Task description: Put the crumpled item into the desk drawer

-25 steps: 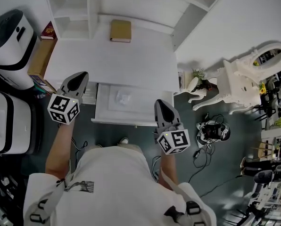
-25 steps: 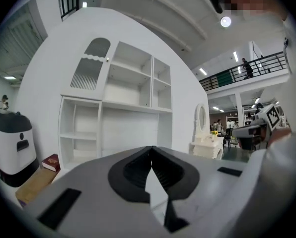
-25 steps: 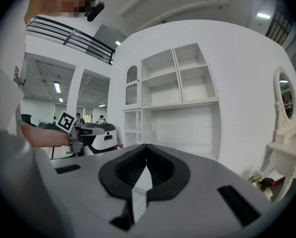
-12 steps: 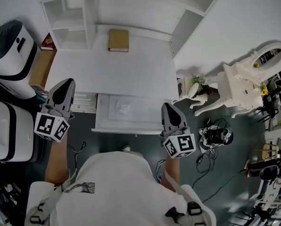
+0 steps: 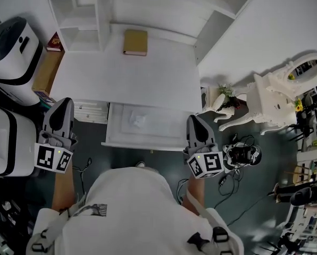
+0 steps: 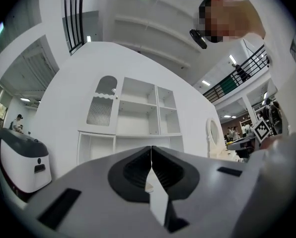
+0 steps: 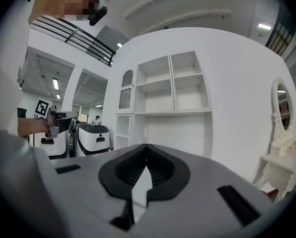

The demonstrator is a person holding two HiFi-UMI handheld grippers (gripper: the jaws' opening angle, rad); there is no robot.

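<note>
A crumpled white item [image 5: 139, 121] lies inside the open white desk drawer [image 5: 116, 139] in the head view. My left gripper [image 5: 60, 110] hangs left of the drawer, below the desk's left edge, shut and empty. My right gripper [image 5: 195, 125] is at the drawer's right front corner, also shut with nothing in it. In the left gripper view my left gripper [image 6: 151, 155] has its jaws pressed together, pointing at the white shelf unit. The right gripper view shows my right gripper [image 7: 146, 152] likewise closed.
A tan book [image 5: 135, 42] lies at the back of the white desk [image 5: 126, 78]. White shelves [image 5: 76, 12] rise behind it. White machines [image 5: 12, 52] stand at the left. A white dressing table [image 5: 278, 92] and cables with a headset [image 5: 243, 152] are on the right floor.
Both grippers have drawn back toward me from the drawer; the left one has moved left and down, away from the desk. The crumpled item stays in the drawer.
</note>
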